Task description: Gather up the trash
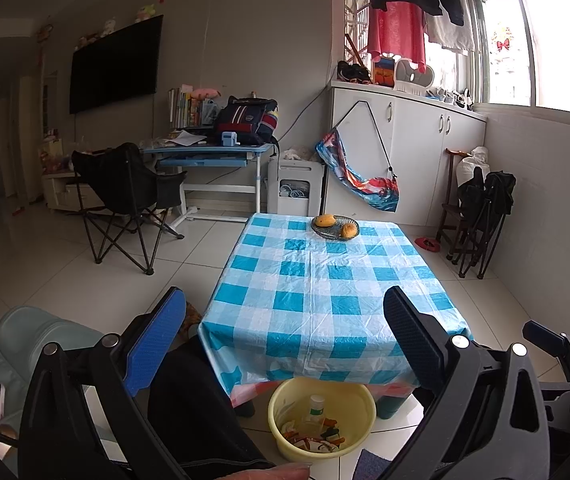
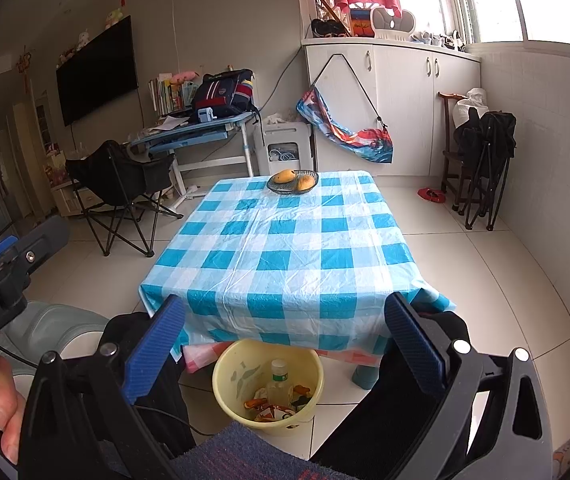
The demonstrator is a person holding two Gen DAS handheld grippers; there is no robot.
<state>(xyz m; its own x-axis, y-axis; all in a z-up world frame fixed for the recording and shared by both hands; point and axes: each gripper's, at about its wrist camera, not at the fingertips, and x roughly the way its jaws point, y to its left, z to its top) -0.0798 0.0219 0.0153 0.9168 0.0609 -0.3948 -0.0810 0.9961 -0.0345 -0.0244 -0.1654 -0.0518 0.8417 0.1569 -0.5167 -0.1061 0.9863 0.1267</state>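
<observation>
A yellow basin [image 1: 359, 402] [image 2: 229, 380] stands on the floor at the near edge of the low table. Inside it lie a small clear plastic bottle [image 1: 316, 412] [image 2: 280, 382] and several crumpled snack wrappers [image 1: 317, 438] [image 2: 275, 410]. My left gripper [image 1: 281, 330] hangs open above the basin and the table's near edge, with nothing between its blue pads. My right gripper [image 2: 285, 336] is open too, held above the basin, empty. The blue-and-white checked tablecloth [image 1: 317, 280] [image 2: 285, 248] carries only a dish.
A dark dish with two yellow-orange fruits [image 1: 335, 226] [image 2: 293, 180] sits at the table's far end. A black folding chair [image 1: 125, 196] [image 2: 121, 184] stands left, folded chairs [image 1: 481, 216] [image 2: 485, 152] by the right wall. The person's dark-clothed legs [image 1: 189, 408] [image 2: 401, 412] flank the basin.
</observation>
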